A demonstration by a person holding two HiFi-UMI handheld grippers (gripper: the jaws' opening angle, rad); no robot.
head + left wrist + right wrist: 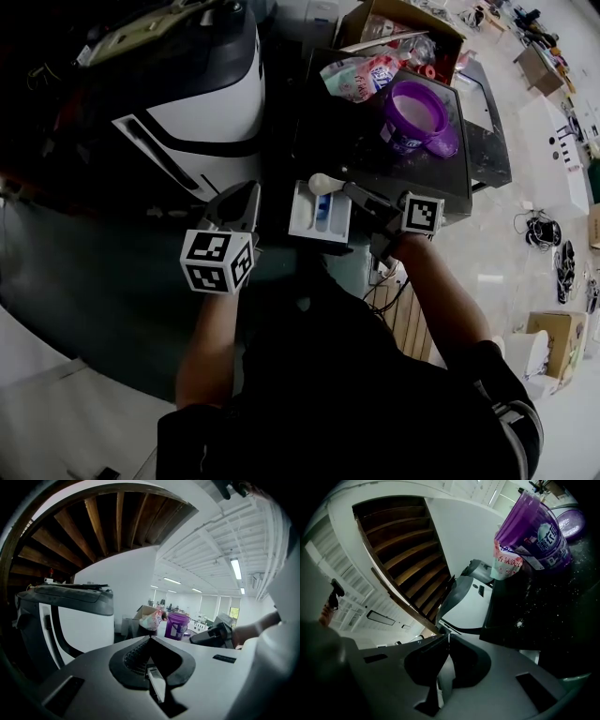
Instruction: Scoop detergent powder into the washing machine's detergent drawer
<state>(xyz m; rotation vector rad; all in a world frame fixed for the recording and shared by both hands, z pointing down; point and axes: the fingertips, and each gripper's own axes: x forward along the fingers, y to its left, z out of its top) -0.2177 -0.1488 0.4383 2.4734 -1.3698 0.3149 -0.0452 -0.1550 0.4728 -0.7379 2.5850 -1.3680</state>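
The right gripper (449,637) has its jaws drawn together to a thin line, and the white sliver at their tips may be a scoop handle (448,635) seen edge-on, though the dim view does not settle it. Beyond them a dark top (534,620) speckled with white powder carries a purple detergent tub (536,536), with a purple lid (571,524) beside it and a pink-and-white pouch (508,560) touching its other side. Behind these stand a white-and-grey machine (468,609) and the underside of a wooden staircase (403,559).
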